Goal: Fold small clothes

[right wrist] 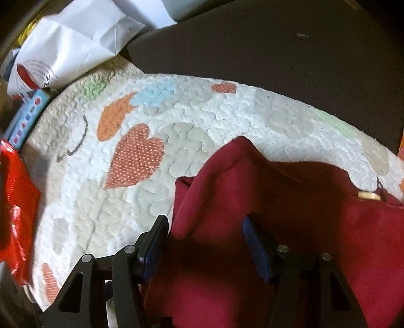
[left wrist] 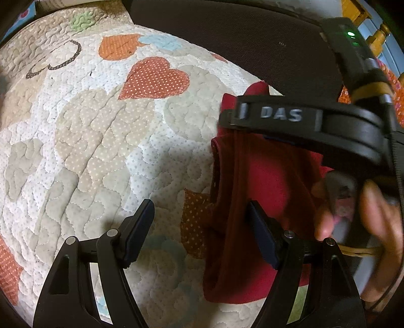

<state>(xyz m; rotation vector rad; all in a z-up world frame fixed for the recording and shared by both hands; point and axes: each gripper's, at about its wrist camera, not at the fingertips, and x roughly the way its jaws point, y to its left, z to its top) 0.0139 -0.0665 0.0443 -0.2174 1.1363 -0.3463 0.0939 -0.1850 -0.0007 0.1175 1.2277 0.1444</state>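
A small dark red garment (right wrist: 277, 201) lies crumpled on a heart-patterned quilt (right wrist: 227, 113), with a beige button (right wrist: 368, 195) at its right edge. My right gripper (right wrist: 204, 222) hovers over the garment's left part. Its jaws stand apart, the cloth lies under and between them, and the pads do not press on it. In the left wrist view the same garment (left wrist: 265, 189) lies to the right. My left gripper (left wrist: 199, 209) is open; its right finger (left wrist: 260, 227) is above the cloth's edge and its left finger is over bare quilt (left wrist: 101, 126). The right tool's black housing (left wrist: 315, 126) and a hand (left wrist: 373, 222) cover the garment's right side.
A dark brown cushion (right wrist: 277, 45) borders the quilt at the back. At the left edge are a white paper bag (right wrist: 75, 45), a blue box (right wrist: 27, 116) and a shiny red bag (right wrist: 15, 207). Yellow wooden furniture (left wrist: 363, 15) shows at the far right.
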